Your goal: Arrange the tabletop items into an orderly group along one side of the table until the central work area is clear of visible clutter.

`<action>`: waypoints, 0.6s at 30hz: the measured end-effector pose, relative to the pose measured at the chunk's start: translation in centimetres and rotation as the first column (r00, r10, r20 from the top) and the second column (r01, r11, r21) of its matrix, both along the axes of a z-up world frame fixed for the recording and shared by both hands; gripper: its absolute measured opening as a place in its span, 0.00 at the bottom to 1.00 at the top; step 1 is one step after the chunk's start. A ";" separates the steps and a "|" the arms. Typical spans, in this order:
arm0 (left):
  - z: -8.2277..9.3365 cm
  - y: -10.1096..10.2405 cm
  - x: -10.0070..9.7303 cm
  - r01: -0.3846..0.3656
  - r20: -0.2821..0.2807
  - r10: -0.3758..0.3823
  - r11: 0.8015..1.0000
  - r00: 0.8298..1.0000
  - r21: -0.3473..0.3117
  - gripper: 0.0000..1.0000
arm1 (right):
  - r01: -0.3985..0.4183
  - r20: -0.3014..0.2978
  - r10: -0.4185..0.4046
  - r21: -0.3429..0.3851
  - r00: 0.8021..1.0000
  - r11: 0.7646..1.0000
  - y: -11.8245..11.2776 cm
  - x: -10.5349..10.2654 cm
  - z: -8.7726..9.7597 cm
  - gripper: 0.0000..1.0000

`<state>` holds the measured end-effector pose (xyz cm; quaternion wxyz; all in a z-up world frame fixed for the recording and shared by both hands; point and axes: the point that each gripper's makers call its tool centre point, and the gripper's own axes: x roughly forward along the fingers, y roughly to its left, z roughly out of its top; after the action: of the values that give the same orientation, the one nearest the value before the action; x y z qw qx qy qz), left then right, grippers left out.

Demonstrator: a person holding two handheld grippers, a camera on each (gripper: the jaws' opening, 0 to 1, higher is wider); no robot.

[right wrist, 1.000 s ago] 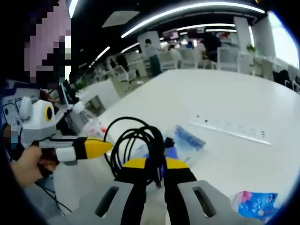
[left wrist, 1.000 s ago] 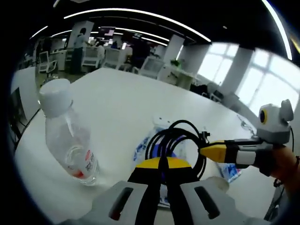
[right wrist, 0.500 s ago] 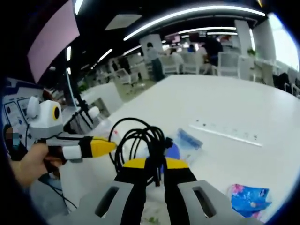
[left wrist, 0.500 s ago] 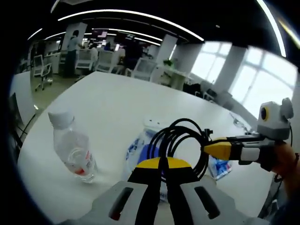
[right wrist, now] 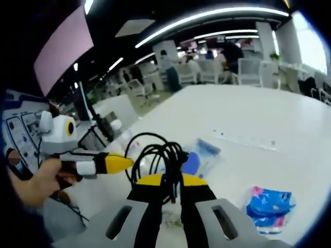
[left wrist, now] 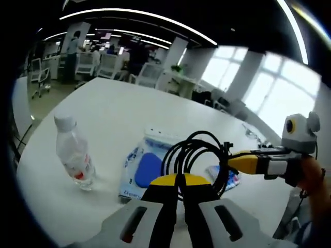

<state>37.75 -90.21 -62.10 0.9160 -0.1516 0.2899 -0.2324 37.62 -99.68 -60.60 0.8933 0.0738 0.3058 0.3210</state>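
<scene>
You are holding a coiled black cable (left wrist: 199, 157) with both grippers at once; the left gripper (left wrist: 180, 182) is pinching the coil between its closed yellow-tipped fingers (left wrist: 165, 181), and the right gripper (right wrist: 170, 182) is doing the same from the other side, its fingers shut on the same loops. The coil is hanging in the air between the two tools, above the white counter (left wrist: 129, 113), not resting on it.

Compared with a second ago, you are carrying the cable higher and back from the surface; the clear plastic water bottle with a white cap (left wrist: 74, 157) is now looking smaller and farther off in the left gripper view, and more of the counter is showing beneath the coil. The flat white-and-blue plastic packet (left wrist: 138, 168) is lying just beyond the cable; the small crumpled blue-and-pink wrapper (right wrist: 269, 204) is sitting apart from it in the right gripper view; the long white power strip (right wrist: 245, 139) is lying farther out across the counter.

That lift suggests the cable is in transit toward its place in the group; the bottle, packet, wrapper and strip are still lying scattered, so most of the tidying looks undone; you will need to set the coil down without letting it spring open.
</scene>
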 end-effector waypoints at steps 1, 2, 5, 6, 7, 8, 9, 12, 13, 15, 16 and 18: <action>0.1 -0.7 -0.5 -0.015 -0.031 0.013 0.998 0.999 -0.055 0.02 | 0.012 0.000 -0.012 -0.009 1.000 1.000 -0.3 0.0 -0.2 0.08; 0.1 -2.0 -1.5 0.055 -0.055 -0.059 0.995 0.997 -0.081 0.02 | 0.034 0.007 -0.034 -0.069 0.999 0.997 -1.4 0.1 -0.8 0.08; -0.1 -2.3 -1.8 0.050 -0.016 -0.051 0.998 0.999 -0.024 0.02 | 0.040 -0.016 -0.040 -0.030 0.999 0.999 -1.5 -0.7 -1.0 0.07; -0.4 -2.5 -2.0 0.057 -0.027 -0.058 0.998 0.998 -0.029 0.02 | 0.047 -0.026 -0.048 -0.023 0.998 0.999 -1.8 -1.0 -1.1 0.07; -0.5 -2.7 -2.2 0.065 -0.035 -0.066 0.997 0.997 -0.036 0.02 | 0.050 -0.021 -0.050 -0.024 0.999 0.998 -2.0 -1.2 -1.0 0.07; -0.5 -2.9 -2.4 0.070 -0.043 -0.072 0.997 0.997 -0.046 0.02 | 0.057 -0.021 -0.057 -0.019 0.998 0.998 -2.2 -1.3 -1.0 0.07; -0.5 -3.0 -2.5 0.073 -0.043 -0.075 0.996 0.996 -0.051 0.02 | 0.065 -0.026 -0.066 -0.016 0.997 0.998 -2.5 -1.6 -1.0 0.07; 0.0 -3.9 -3.0 0.108 -0.031 -0.110 0.993 0.993 -0.044 0.02 | 0.077 -0.022 -0.077 -0.016 0.997 0.997 -3.2 -2.3 -0.8 0.07; 0.2 -4.2 -3.2 0.119 -0.030 -0.121 0.992 0.992 -0.044 0.02 | 0.083 -0.023 -0.083 -0.013 0.996 0.996 -3.4 -2.5 -0.7 0.07; 0.5 -4.6 -3.4 0.132 -0.027 -0.134 0.990 0.991 -0.047 0.02 | 0.098 -0.024 -0.098 -0.005 0.995 0.995 -3.9 -3.0 -0.4 0.07; 0.6 -4.7 -3.4 0.135 -0.025 -0.136 0.990 0.990 -0.048 0.02 | 0.102 -0.023 -0.102 -0.003 0.995 0.995 -4.0 -3.1 -0.3 0.07; 0.9 -5.3 -3.7 0.153 -0.016 -0.154 0.987 0.988 -0.042 0.02 | 0.111 -0.019 -0.111 -0.006 0.994 0.994 -4.5 -3.7 -0.1 0.07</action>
<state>34.03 -95.47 -61.19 0.8893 -0.1498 0.3046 -0.3065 33.96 -104.14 -60.69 0.9069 0.0917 0.3108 0.2693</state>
